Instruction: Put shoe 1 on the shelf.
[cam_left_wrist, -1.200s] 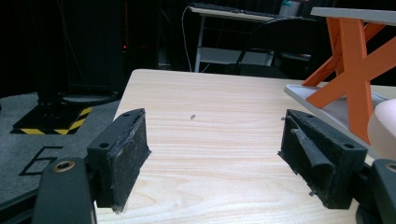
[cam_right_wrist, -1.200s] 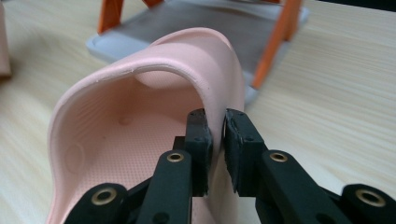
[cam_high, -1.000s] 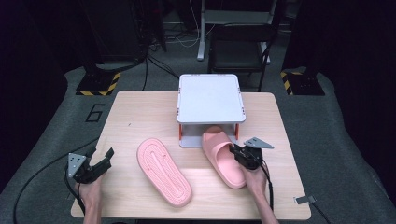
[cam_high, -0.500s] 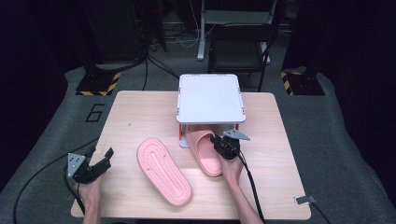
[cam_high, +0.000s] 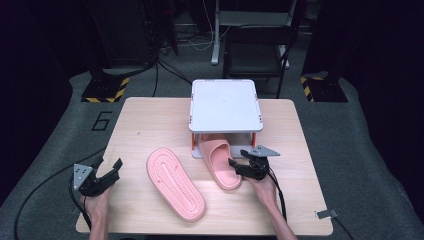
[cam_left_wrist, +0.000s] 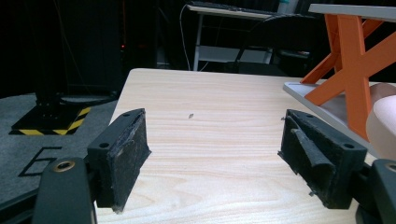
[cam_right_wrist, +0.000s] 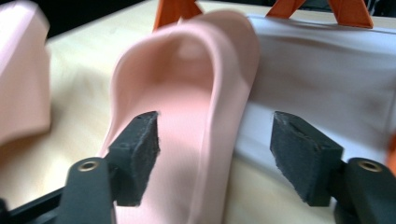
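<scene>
- Upright pink slipper (cam_high: 219, 161), strap side up, at table centre; long axis runs approx 11 to 5 o'clock, toe end tucked under the white stand (cam_high: 225, 105), heel out toward 5 o'clock.
- In right gripper view the slipper (cam_right_wrist: 187, 116) lies half on the stand's grey base plate (cam_right_wrist: 327, 88), half on the wood; toe strap arches away from the camera.
- Right gripper (cam_high: 239, 167) at the slipper's heel, approx 3 o'clock of it; jaws spread apart, straddling the slipper's right edge, not clamped on it.
- Second slipper (cam_high: 175, 182) sole up, ribbed tread showing, at 9 o'clock of the first, just beside it but apart; long axis approx 11 to 5, nearer end toward table's front edge.
- Stand: white top on orange legs, w/ the slipper's toe in the lower bay; can't tell what else is in there.
- Left gripper (cam_high: 109, 172) at approx 8 o'clock on the table (cam_high: 150, 120), well apart from both slippers; jaws wide, nothing between them in left gripper view (cam_left_wrist: 212, 154).
</scene>
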